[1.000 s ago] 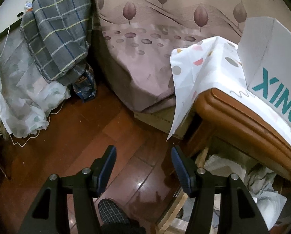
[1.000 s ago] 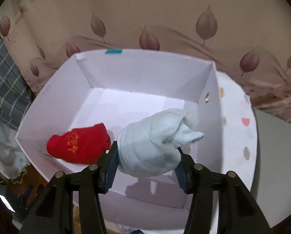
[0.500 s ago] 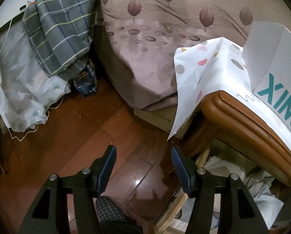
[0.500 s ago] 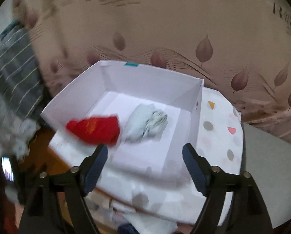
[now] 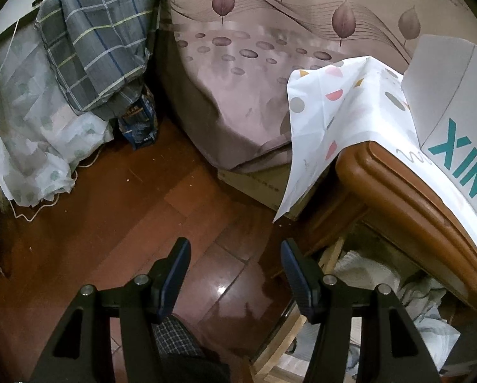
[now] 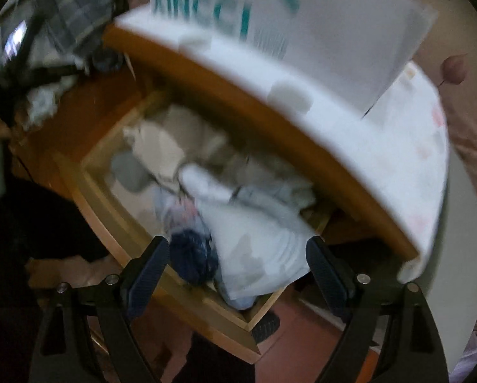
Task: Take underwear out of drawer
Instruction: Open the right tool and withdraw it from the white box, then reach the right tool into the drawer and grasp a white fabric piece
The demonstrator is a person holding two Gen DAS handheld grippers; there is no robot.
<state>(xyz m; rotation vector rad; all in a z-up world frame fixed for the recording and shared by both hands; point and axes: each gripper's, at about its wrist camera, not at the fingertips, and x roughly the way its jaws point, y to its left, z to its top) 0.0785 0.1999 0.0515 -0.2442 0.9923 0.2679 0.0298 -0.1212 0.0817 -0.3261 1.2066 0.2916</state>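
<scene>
Overhead, teal "XINC" lettering on the white box (image 5: 455,102); both grippers' jaws empty, right gripper (image 6: 237,255) opening.

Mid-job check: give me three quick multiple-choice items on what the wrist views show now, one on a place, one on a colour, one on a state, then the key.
1. Where does the white box with teal lettering stand?
A. On the floor
B. On the cloth-covered top of the wooden stand, above the drawer
C. Inside the drawer

2. What colour is the small bundle near the front edge of the drawer?
A. Dark blue
B. Yellow
C. Orange

3. How is the right tool?
A. Clamped on a garment
B. Jaws apart, nothing gripped, over the drawer
C. Out of view

Key: 1 B, both views show the box on the spotted cloth on the stand's top. 2 A, it reads navy against the pale clothes, though the frame is blurred. 3 B, the fingers stand wide and are opening, with the clothes lying below them.
</scene>
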